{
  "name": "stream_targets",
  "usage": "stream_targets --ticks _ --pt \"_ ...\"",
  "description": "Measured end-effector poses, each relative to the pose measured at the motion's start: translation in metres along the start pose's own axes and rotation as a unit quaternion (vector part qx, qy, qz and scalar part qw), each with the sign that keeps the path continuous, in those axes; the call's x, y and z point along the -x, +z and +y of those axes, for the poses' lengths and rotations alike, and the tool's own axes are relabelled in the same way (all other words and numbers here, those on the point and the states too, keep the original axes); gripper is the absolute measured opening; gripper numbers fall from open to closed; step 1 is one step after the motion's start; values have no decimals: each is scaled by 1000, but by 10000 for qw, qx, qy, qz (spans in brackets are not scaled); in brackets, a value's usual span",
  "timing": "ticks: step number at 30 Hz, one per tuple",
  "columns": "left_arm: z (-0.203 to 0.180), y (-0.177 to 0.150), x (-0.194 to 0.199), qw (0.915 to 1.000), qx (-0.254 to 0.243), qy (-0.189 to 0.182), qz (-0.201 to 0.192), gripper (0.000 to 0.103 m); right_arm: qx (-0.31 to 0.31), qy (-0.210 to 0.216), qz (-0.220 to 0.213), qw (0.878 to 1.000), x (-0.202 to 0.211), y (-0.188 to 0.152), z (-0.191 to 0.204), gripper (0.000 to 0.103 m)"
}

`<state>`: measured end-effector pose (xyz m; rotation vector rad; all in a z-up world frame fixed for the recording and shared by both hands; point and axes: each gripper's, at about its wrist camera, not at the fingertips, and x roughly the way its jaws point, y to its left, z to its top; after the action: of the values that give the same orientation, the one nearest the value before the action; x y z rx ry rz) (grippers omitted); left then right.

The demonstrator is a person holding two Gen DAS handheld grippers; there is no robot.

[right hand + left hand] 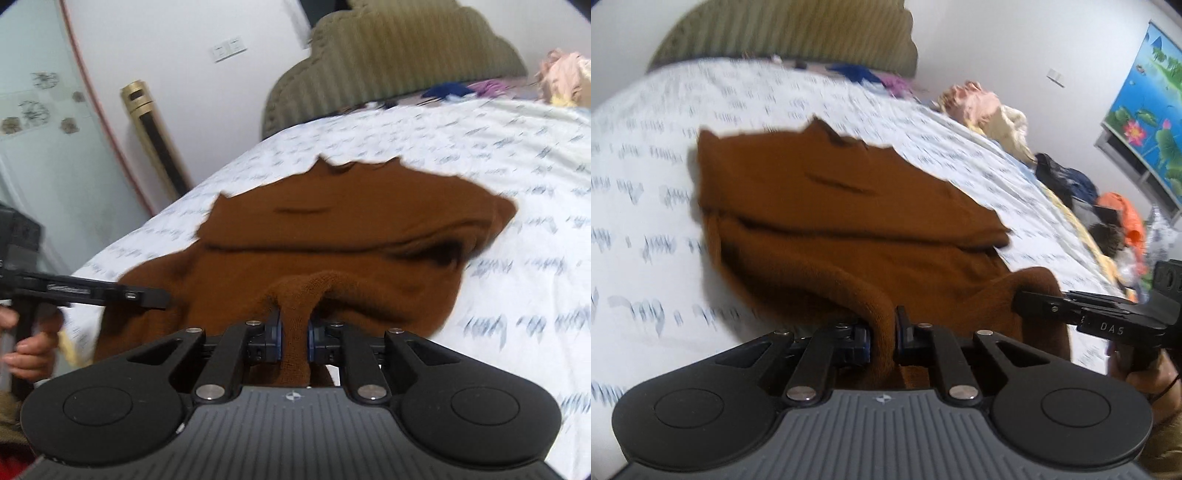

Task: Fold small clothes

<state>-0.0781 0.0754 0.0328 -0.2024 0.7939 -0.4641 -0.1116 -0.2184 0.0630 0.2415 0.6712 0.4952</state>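
On the bed (646, 229), the left tool (882, 334) pinches the near hem of the brown garment (831, 206); the right tool (295, 336) pinches the same hem further right. Both should lift evenly and carry the hem towards the far edge, keeping it taut and level.

A brown knit garment (849, 206) lies partly folded on the bed, its near edge lifted.

Both the left gripper (882, 334) and right gripper (294, 338) are showing black linkages, silver rivets, blue pads, and ribbed grey housings.
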Motion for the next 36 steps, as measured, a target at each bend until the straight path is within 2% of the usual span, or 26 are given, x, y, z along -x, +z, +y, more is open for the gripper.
stream_targets --ticks 3,5,7,8,9,10,11,12,14,16,22,25,26,28,29,30,32,34,36 --pt "4 7 -21 9994 -126 320 -23 12 -211 -397 12 9990 -19 7 -18 20" --pt "15 6 -30 9994 133 300 119 13 -506 -528 99 9973 -26 6 -30 32" --pt "28 4 -30 9983 534 121 178 16 -754 -372 30 9965 -21 1 -36 42" --pt "33 1 -27 9975 687 11 166 24 -806 -310 -9 9963 -16 -3 -37 45" --pt "37 -2 -23 9969 767 -51 160 36 -824 -303 -41 9961 -10 -6 -38 52" --pt "40 -6 -17 9965 823 -106 135 43 -828 -320 -62 9960 -4 -10 -39 59" --pt "41 -10 -10 9963 841 -136 75 60 -831 -329 -72 9960 3 -14 -41 63" --pt "41 -14 -5 9964 830 -148 6 73 -852 -319 -72 9958 10 -18 -42 68" --pt "40 -25 7 9974 700 -123 -129 76 -958 -296 -54 9949 25 -27 -48 73" --pt "42 -32 12 9980 591 -180 -98 76 -1047 -247 25 9942 36 -36 -54 73" --pt "61 -58 19 9939 822 -730 -26 75 -1365 115 310 9901 43 -66 -59 65" --pt "51 -65 18 9932 646 -968 59 75 -973 83 428 9943 40 -68 -40 65" --pt "42 -67 16 9937 460 -1019 111 74 -763 67 503 9958 36 -68 -32 61" --pt "25 -70 11 9957 51 -915 166 48 -352 -76 647 9973 29 -69 -15 32" --pt "18 -70 8 9962 -97 -831 232 22 -192 -140 693 9973 25 -69 -9 24" --pt "15 -70 5 9965 -95 -767 325 18 -82 -143 723 9972 23 -67 -4 17" --pt "15 -67 12 9966 12 -787 233 15 47 -74 705 9975 27 -64 2 17" --pt "14 -65 33 9965 -114 -823 -71 14 173 86 596 9980 40 -57 7 16" --pt "10 -60 60 9948 -281 -879 -437 14 167 427 365 9983 60 -47 8 16"
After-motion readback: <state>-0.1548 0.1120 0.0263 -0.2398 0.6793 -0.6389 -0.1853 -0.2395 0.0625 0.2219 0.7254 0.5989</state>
